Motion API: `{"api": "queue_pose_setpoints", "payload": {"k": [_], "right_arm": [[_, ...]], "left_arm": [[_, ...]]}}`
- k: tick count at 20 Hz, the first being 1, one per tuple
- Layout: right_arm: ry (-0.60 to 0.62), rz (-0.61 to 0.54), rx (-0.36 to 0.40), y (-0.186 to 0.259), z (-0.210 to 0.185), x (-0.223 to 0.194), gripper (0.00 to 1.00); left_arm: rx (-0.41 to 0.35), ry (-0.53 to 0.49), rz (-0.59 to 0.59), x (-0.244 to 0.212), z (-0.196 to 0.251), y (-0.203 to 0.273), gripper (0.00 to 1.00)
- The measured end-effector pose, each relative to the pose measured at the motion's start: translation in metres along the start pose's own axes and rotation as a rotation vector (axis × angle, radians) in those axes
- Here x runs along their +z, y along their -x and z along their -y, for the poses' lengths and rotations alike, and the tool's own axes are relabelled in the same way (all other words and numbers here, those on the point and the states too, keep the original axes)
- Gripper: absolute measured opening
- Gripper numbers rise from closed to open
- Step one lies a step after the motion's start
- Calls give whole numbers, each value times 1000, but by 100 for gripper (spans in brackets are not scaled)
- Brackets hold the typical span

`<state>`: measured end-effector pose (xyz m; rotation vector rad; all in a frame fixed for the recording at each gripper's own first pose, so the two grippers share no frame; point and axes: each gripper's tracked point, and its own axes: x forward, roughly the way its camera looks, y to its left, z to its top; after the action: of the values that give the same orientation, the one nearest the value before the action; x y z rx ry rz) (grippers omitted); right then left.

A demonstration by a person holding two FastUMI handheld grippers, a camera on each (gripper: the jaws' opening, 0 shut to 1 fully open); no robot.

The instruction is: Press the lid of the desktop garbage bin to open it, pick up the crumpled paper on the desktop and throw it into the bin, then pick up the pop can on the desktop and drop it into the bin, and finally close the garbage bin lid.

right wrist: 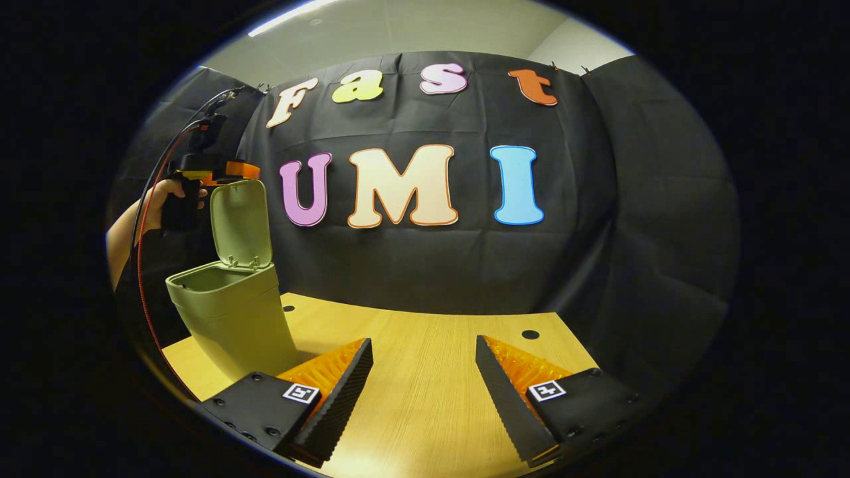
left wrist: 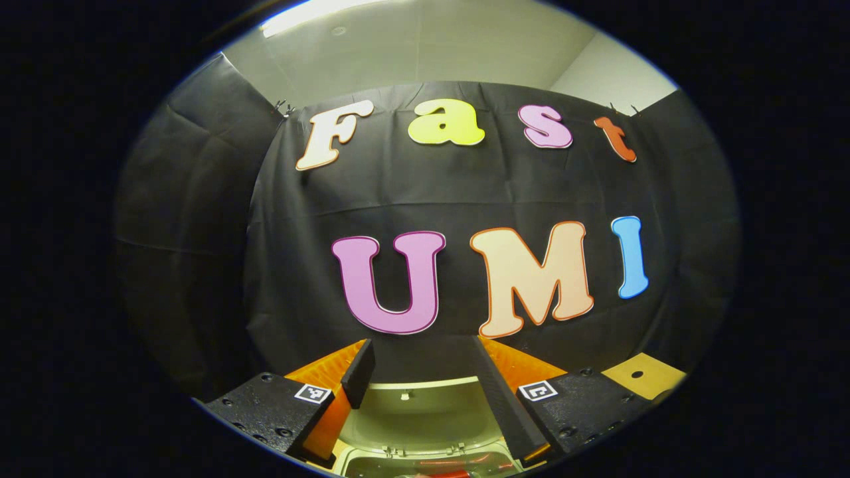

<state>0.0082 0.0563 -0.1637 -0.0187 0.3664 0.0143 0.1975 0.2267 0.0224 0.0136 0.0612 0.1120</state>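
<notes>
the pale green plastic desktop bin (right wrist: 229, 318) stands on the far left of the light wooden surface (right wrist: 425, 372), its hinged green lid (right wrist: 240, 224) swung up and standing nearly upright behind the open mouth. the left gripper (right wrist: 216, 172) hangs above and just behind that raised lid, held by a hand (right wrist: 159, 199) at the left edge. from the left gripper view, its jaws are spread wide with nothing between them, the left gripper (left wrist: 422, 385) poised right over the lid (left wrist: 418, 411) and the bin's open mouth (left wrist: 425, 465), where something reddish lies inside, too dim to make out. the right gripper (right wrist: 425, 378) hovers low over the bare wood, well right of the bin, its jaws also wide apart and holding nothing.
</notes>
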Motion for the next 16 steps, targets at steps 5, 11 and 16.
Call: {"api": "queue_pose_setpoints", "payload": {"k": [5,11,16], "right_arm": [[8,-2,20,0,0,0,98],[22,2,88,-5,-9,4,98],[28,-5,139,-9,-13,3,98]], "left_arm": [[-14,14,-23,-2,3,12,88],[13,28,-27,-8,3,46,89],[48,28,-46,-18,4,75,89]]}}
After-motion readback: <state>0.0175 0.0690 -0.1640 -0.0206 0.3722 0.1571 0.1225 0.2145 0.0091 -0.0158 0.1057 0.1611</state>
